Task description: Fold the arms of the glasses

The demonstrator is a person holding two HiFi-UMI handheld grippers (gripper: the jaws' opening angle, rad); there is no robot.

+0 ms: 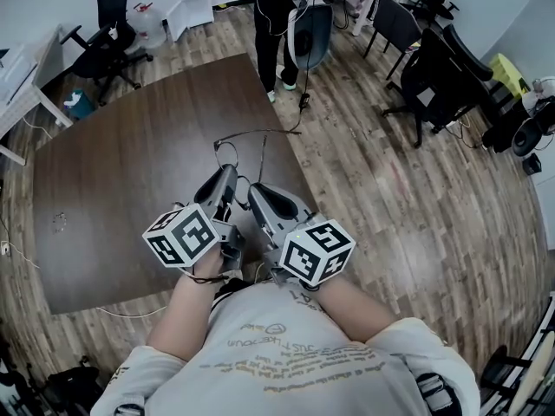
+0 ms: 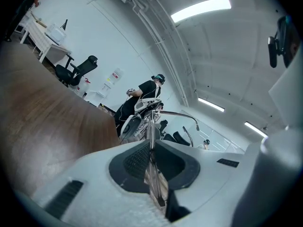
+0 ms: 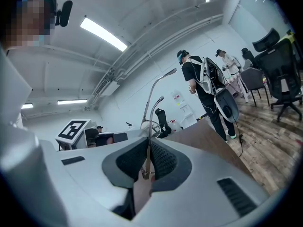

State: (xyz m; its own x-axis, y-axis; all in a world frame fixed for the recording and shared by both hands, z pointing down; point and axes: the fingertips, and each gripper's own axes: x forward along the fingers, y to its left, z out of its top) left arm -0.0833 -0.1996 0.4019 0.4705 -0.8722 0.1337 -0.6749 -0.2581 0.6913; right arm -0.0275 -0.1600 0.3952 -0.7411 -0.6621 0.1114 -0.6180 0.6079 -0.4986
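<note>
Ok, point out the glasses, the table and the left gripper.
glasses (image 2: 151,136): left gripper view, frame edge.
table (image 1: 130,163): head view, bare top.
left gripper (image 1: 229,172): head view, between its fingertips.

Thin glossy metal-wire glasses; matt grey plastic left gripper and right gripper, black ribbed pads; dark brown matt wood-grain table; pale wooden plank floor.

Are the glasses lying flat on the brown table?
No, the left claw and the right claw each pinch the wire-framed glasses and hold them up above the brown table.
</note>
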